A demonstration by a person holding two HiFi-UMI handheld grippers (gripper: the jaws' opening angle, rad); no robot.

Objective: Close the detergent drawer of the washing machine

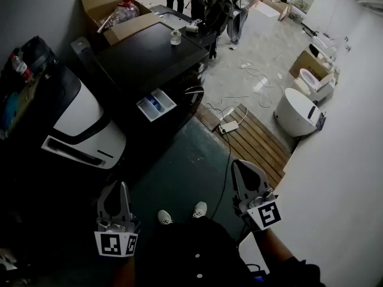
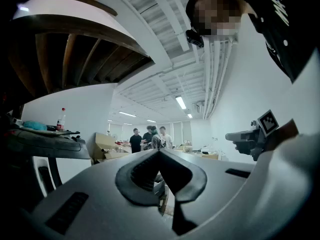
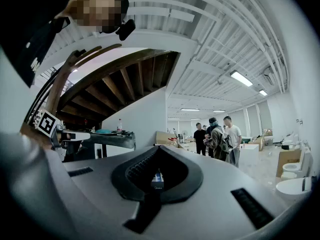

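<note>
The black washing machine [image 1: 149, 58] stands ahead of me in the head view. Its white detergent drawer [image 1: 156, 106], with blue inside, sticks out of the front, open. Both grippers hang low near my body, well short of the machine. My left gripper [image 1: 122, 186] points at the floor in front of the machine with its fingers together and nothing between them; in the left gripper view [image 2: 159, 151] the tips meet. My right gripper [image 1: 242, 164] is further right, over the dark floor, also shut and empty, its tips touching in the right gripper view [image 3: 159, 147].
A white appliance [image 1: 84, 124] stands left of the machine, a cardboard box [image 1: 108, 8] behind it, a small jar [image 1: 175, 37] on top. A wooden pallet [image 1: 254, 139], a power strip [image 1: 228, 126] with cables and a white toilet [image 1: 296, 112] lie to the right. Several people [image 1: 215, 5] stand at the back.
</note>
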